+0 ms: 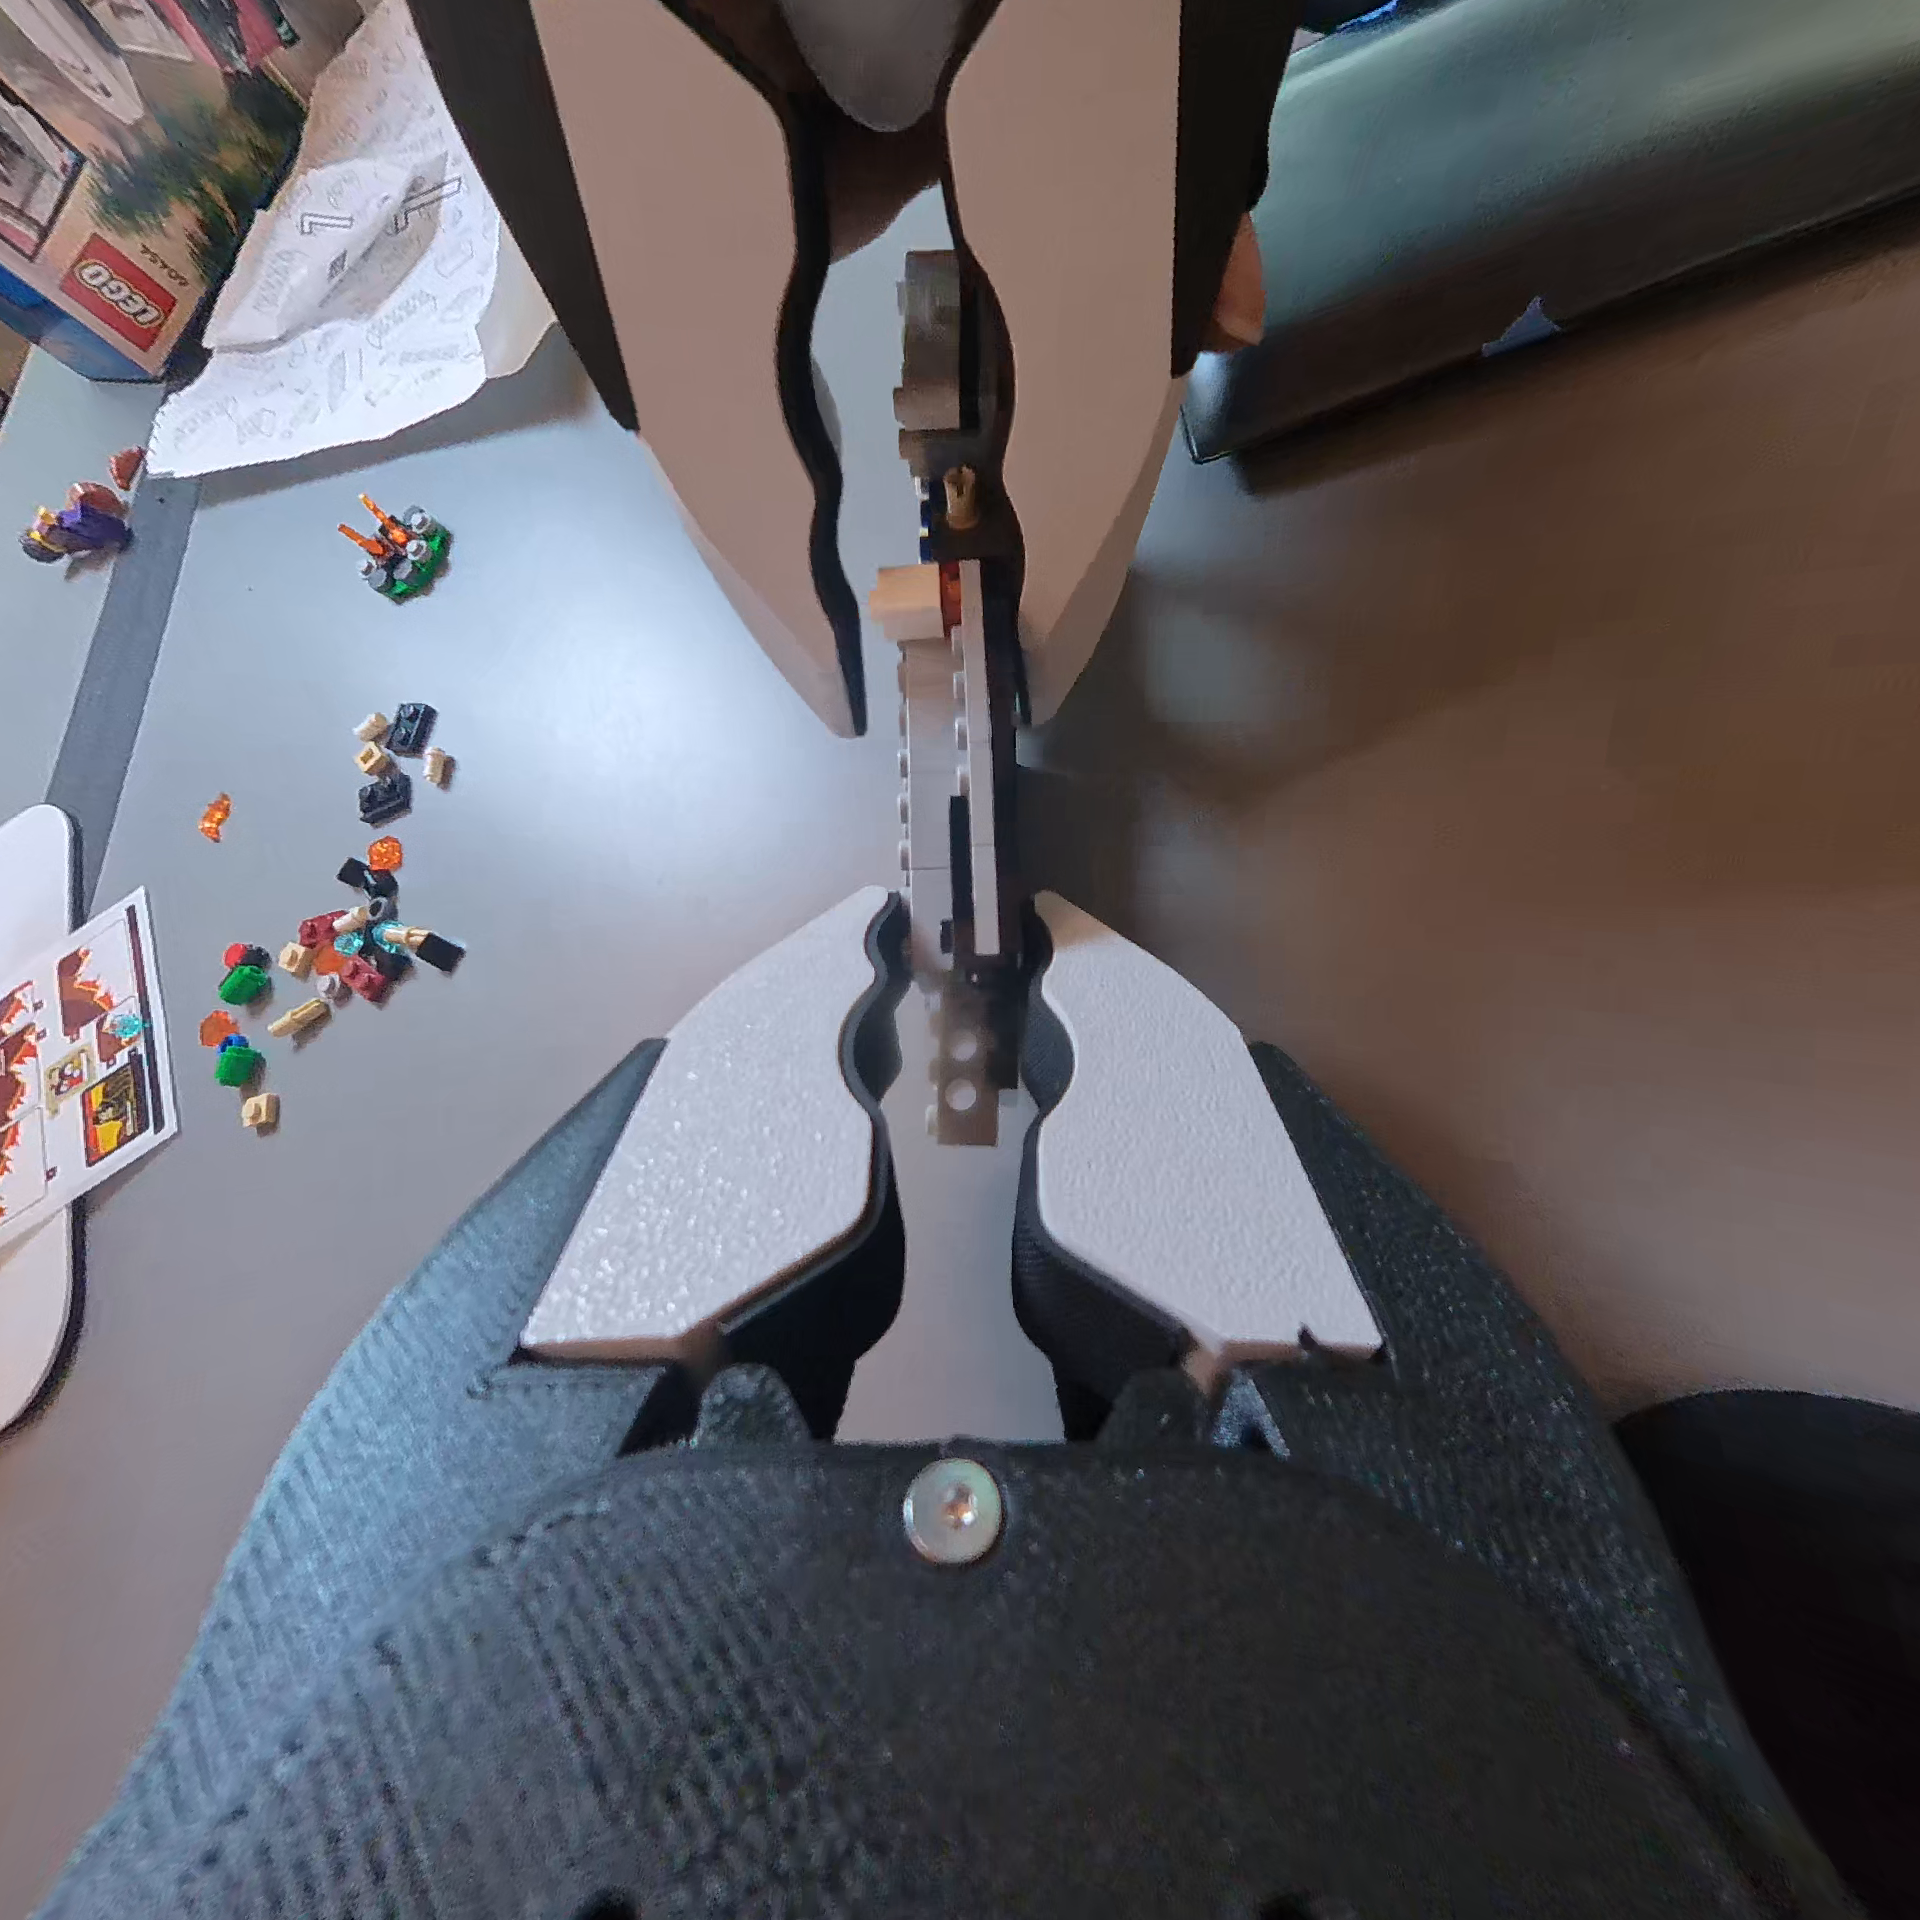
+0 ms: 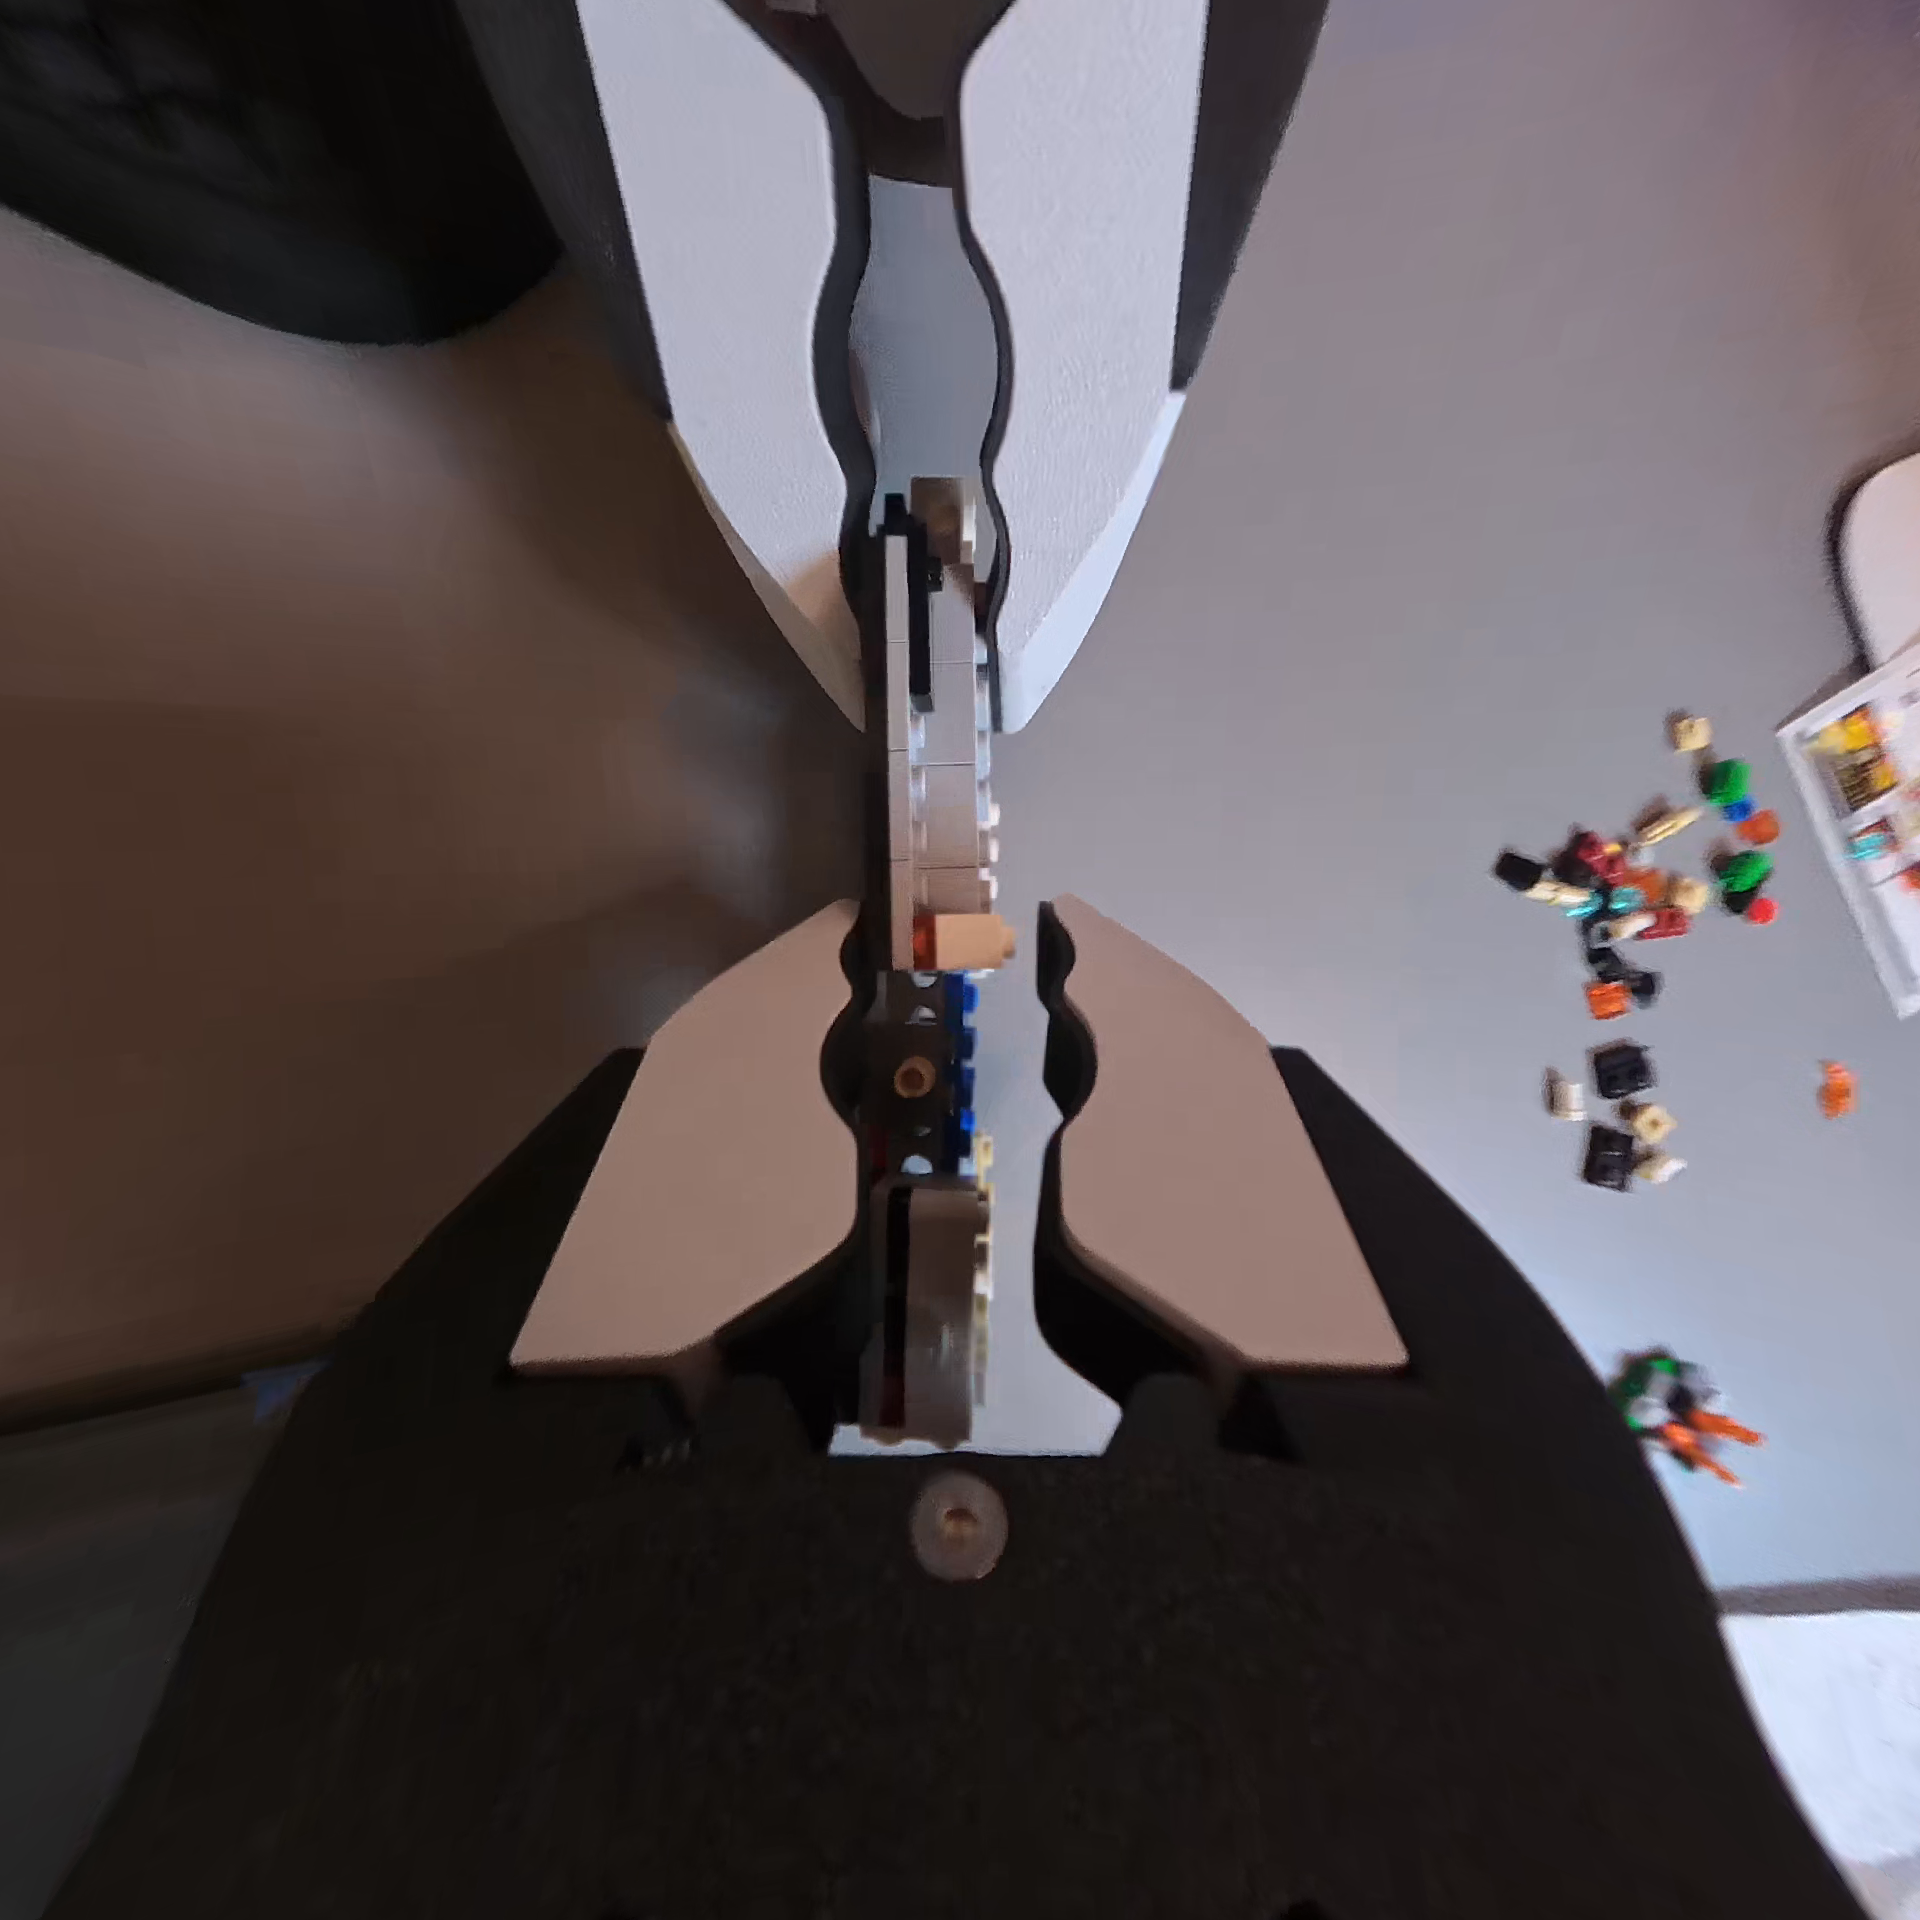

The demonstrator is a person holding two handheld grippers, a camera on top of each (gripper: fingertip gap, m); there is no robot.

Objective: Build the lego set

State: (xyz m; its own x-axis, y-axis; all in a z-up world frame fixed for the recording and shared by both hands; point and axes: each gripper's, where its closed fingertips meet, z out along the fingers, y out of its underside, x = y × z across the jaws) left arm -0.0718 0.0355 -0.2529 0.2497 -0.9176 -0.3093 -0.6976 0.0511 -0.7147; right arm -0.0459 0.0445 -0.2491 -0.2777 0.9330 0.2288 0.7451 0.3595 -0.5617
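A long flat grey lego assembly (image 1: 951, 790) stands on edge above the grey table, held between the two grippers, which face each other. My left gripper (image 1: 961, 914) is shut on its near end, where a grey holed beam sits between the pads. It shows at the top of the right wrist view (image 2: 930, 722), closed on the far end. My right gripper (image 2: 948, 914) stands around the other end of the assembly (image 2: 940, 810), by a tan brick and blue studs. Its left finger touches; a small gap shows at its right finger (image 2: 1143, 1143). It appears at the top of the left wrist view (image 1: 940, 722).
Loose small lego pieces (image 1: 343, 956) lie on the table to the left. Near them are a small green build with orange spikes (image 1: 405, 545), a purple figure (image 1: 78, 525), a printed sheet (image 1: 88, 1049), a paper bag (image 1: 353, 291) and the lego box (image 1: 114, 208). A dark object (image 1: 1558, 208) lies far right.
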